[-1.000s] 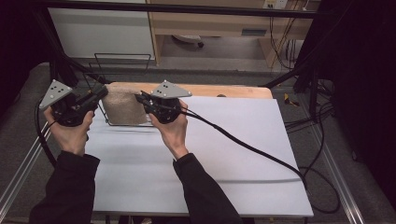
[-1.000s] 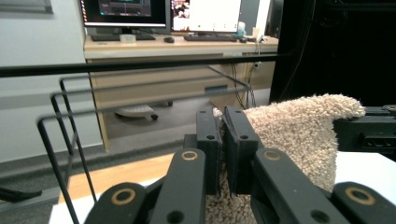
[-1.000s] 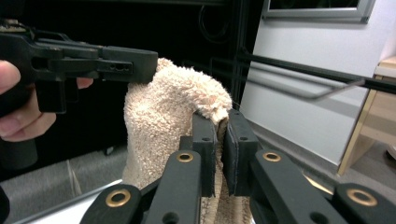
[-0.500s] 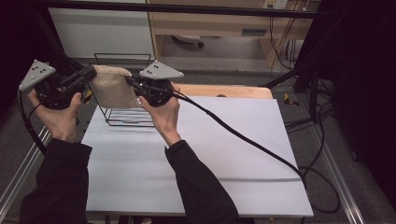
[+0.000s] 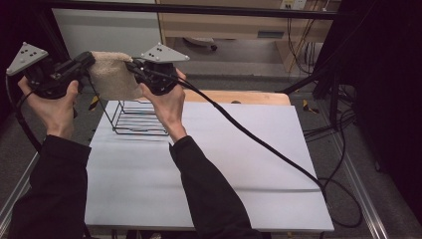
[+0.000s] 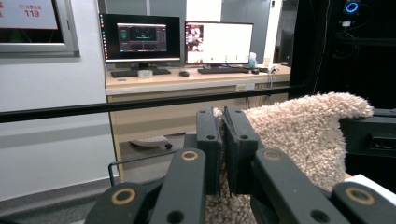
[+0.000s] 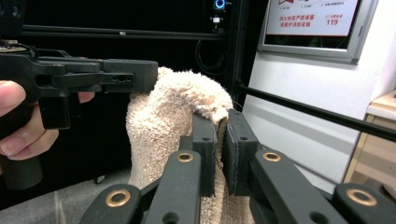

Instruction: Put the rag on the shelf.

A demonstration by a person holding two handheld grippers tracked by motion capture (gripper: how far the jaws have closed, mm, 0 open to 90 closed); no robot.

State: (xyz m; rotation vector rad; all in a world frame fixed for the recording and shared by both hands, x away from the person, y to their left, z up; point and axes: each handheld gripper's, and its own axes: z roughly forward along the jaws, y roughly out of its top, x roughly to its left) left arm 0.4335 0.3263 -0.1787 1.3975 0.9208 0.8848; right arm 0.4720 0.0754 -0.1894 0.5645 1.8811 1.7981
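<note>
So I've got a fuzzy beige terry towel (image 5: 110, 75) stretched in the air between my two tools, up above the far left corner of the white surface (image 5: 249, 169). My left hand-held gripper (image 5: 85, 61) is clamped on one top corner of it, and in the left gripper view the jaws are pressed together with the pile squeezed between them and the rest of the cloth running off to the side. My right hand-held gripper (image 5: 133, 66) is pinching the other top corner the same way; in the right gripper view the fabric bunches over the top of the jaws and hangs down below. Underneath, near that far left corner of the surface, sits a black wire rack (image 5: 139, 117), and the towel hangs clear above it, not touching as far as I can tell. What worries me from here: both grips are only on a thin bit of edge, so if I pull my hands apart too hard one corner could slip out and the whole thing would flop off one tool. Also if I lower it unevenly, the bottom hem could snag on the wire rack and maybe drag or tip it, since it looks pretty light. And my right gripper's thick black cable (image 5: 259, 144) trails across the surface, which could catch.
</note>
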